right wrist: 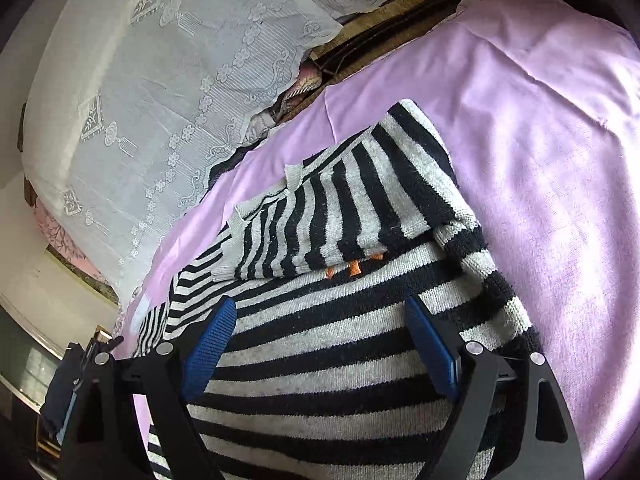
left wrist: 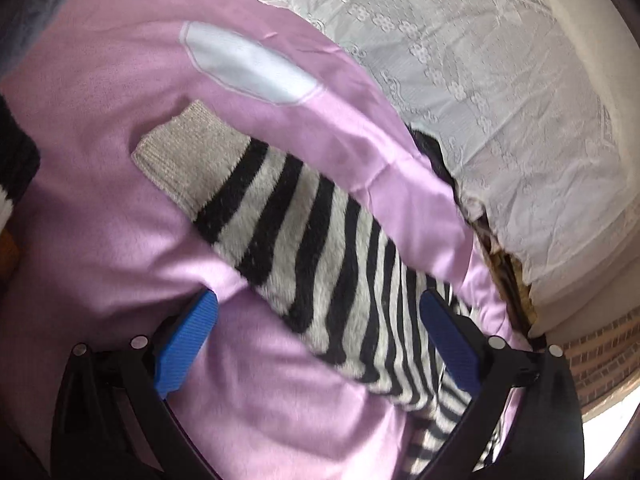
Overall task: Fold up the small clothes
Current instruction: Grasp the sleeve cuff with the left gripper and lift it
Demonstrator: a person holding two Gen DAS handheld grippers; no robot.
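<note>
A black-and-grey striped knit sweater (right wrist: 340,360) lies on a lilac sheet (right wrist: 540,160). One sleeve (right wrist: 340,208) is folded across its body, just above small orange marks (right wrist: 354,268). My right gripper (right wrist: 320,306) hovers open over the sweater's body, its blue pads (right wrist: 210,348) wide apart and pinching nothing. In the left wrist view the other sleeve (left wrist: 304,240) runs diagonally over the lilac sheet (left wrist: 100,220) and ends in a plain grey cuff (left wrist: 184,152). My left gripper (left wrist: 319,300) is open, and the sleeve passes beneath the gap between its pads (left wrist: 184,344).
A white lace cover (left wrist: 500,100) drapes the raised cushion behind the sheet, also the lace cover (right wrist: 160,100) at the upper left in the right wrist view. A pale patch (left wrist: 248,64) marks the sheet. A fold of the sheet (left wrist: 380,168) overlaps the sleeve's far edge.
</note>
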